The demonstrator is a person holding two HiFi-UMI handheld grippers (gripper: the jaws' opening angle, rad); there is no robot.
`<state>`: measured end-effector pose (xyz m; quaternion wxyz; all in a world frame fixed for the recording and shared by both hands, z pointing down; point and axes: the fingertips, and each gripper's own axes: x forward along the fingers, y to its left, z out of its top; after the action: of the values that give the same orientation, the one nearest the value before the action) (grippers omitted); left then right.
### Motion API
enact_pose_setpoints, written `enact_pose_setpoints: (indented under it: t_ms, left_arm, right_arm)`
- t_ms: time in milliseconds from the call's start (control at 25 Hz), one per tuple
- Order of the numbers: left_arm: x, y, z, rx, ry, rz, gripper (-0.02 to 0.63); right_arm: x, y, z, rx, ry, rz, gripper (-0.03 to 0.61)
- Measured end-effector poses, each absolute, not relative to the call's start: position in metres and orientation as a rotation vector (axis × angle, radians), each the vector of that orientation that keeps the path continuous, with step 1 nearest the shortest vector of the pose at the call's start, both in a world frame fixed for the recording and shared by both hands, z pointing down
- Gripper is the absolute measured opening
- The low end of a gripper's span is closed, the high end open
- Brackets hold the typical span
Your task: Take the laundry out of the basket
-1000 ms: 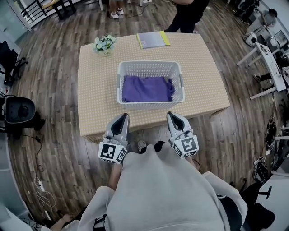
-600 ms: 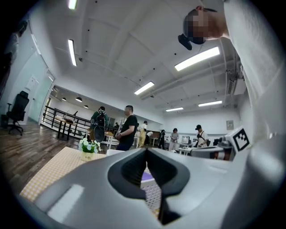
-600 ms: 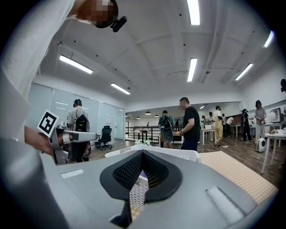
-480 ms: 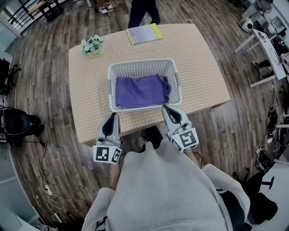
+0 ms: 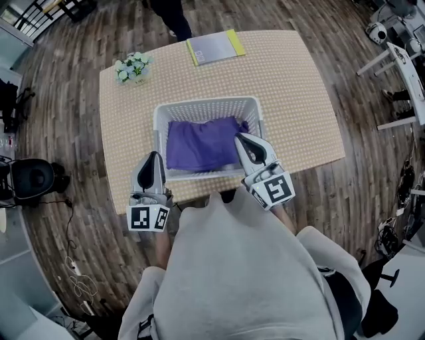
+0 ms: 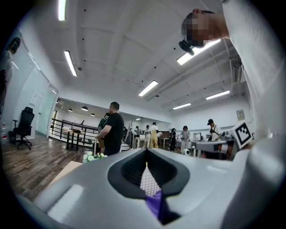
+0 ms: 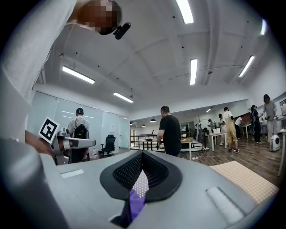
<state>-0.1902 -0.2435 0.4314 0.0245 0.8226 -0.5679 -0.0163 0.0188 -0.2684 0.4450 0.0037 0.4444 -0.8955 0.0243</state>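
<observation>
A white slatted laundry basket (image 5: 206, 103) stands in the middle of the tan table (image 5: 299, 86), with crumpled purple laundry (image 5: 198, 143) filling its bottom. My right gripper (image 5: 240, 137) is shut and empty, its tip over the basket's near right corner, just above the cloth's edge. Shut and empty too, my left gripper (image 5: 154, 157) hangs outside the basket's near left corner, over the table's front strip. Both gripper views point up into the room. Through the slit of the left gripper (image 6: 146, 162) and the right gripper (image 7: 142, 154) only a sliver of table and purple cloth shows.
Flowers (image 5: 131, 66) sit at the table's far left, a grey and yellow folder (image 5: 214, 48) at its far edge. A person (image 5: 166, 10) stands beyond the table. A black machine (image 5: 30, 179) is on the floor at left, white desks (image 5: 405, 73) at right.
Both grippers have moved forward from the table's front edge to the basket; the right one now reaches over its near right corner. The person beyond the table has walked left.
</observation>
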Motion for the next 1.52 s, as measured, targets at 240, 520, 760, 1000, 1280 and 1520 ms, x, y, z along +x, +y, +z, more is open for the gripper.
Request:
enact_pose_setpoints:
  t_ms: [240,520,760,1000,1280,1520]
  left_arm:
    - [-0.197,-0.261,0.439,2.459,-1.846,-0.014,0.011]
    - [-0.216,-0.268,0.45,2.39,-1.869,0.003,0.011]
    - [-0.245,-0.286,0.468,2.352,-1.843,0.016,0.011]
    - [-0.261,-0.299,0.479,2.342,-1.815,0.009,0.011]
    - [-0.272,-0.303,0.488,2.329,-1.805,-0.013,0.011]
    - [-0.283,-0.3,0.484,2.291,-1.822,-0.1,0.011]
  right_arm:
    - [0.016,-0.3,0.45,1.308,-2.867,0.131,-0.002]
    - [0.007,-0.314,0.464,1.282,-2.84,0.196,-0.003]
    - [-0.007,-0.33,0.483,1.305,-2.767,0.255,-0.002]
    - [-0.029,-0.343,0.501,1.198,-2.68,0.159,-0.002]
    - [-0.079,-0.328,0.556,0.715,-2.233,-0.589,-0.002]
    - [-0.096,-0.317,0.614,0.394,-1.967,-0.731,-0.002]
